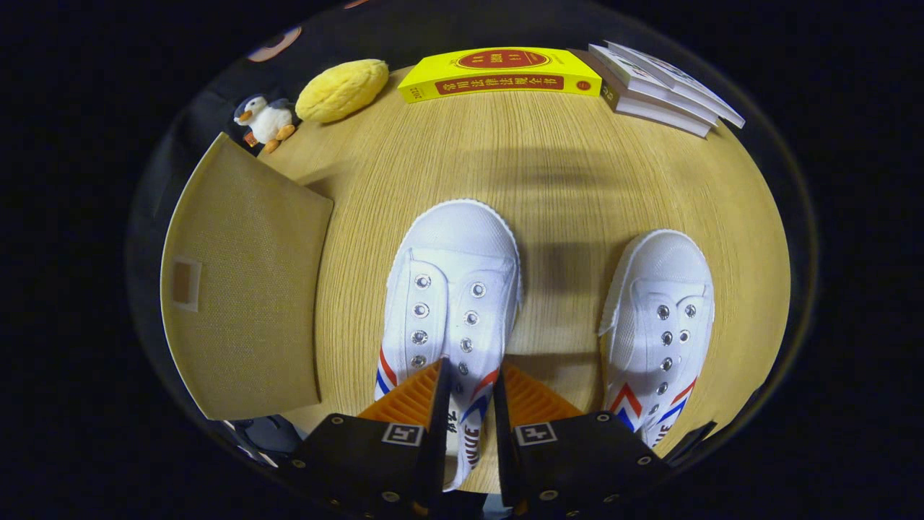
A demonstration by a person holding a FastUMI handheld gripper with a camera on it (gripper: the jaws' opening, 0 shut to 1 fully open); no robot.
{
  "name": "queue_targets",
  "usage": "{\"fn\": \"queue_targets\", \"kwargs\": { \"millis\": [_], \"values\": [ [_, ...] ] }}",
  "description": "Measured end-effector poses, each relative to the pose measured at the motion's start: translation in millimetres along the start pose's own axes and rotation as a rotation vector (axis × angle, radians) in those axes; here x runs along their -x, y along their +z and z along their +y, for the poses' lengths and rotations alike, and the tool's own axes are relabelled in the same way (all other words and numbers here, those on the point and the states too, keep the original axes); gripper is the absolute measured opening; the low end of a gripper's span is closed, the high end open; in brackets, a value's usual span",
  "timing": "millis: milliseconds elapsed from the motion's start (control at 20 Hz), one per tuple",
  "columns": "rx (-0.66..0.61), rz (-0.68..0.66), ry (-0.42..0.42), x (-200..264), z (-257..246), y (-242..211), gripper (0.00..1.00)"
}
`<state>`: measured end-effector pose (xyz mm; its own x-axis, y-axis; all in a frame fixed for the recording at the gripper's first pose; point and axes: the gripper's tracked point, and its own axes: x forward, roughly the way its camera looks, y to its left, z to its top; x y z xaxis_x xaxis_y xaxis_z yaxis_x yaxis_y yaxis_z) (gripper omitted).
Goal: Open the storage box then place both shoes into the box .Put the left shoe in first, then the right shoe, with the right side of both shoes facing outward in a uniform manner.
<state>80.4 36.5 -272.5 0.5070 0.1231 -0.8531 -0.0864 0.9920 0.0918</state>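
Two white canvas shoes with red and blue stripes lie on the wooden table, toes pointing away from me. The left-hand shoe is the nearer one, and its right side wall runs back between my fingers. My gripper is shut on that side wall, one finger inside the shoe's opening and one outside. The right-hand shoe lies apart, to the right of the fingers. The tan fabric storage box stands to the left of the shoes, showing a broad flat panel with a small tab; I cannot tell whether it is open.
Along the table's far edge lie a yellow book, a stack of white books to its right, and a yellow plush with a small toy duck to its left.
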Motion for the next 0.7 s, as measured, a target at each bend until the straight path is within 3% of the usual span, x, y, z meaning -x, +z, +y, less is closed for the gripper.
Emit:
{"fn": "queue_targets", "kwargs": {
  "millis": [100,250,450,600,700],
  "values": [
    [-0.071,-0.035,0.086,-1,-3,1,0.26],
    [-0.290,-0.089,0.261,1,-2,1,0.02],
    [-0.294,-0.167,0.300,8,3,8,0.00],
    [-0.331,-0.208,0.388,35,26,28,0.00],
    [-0.321,-0.245,0.395,55,33,42,0.00]
  ]
}}
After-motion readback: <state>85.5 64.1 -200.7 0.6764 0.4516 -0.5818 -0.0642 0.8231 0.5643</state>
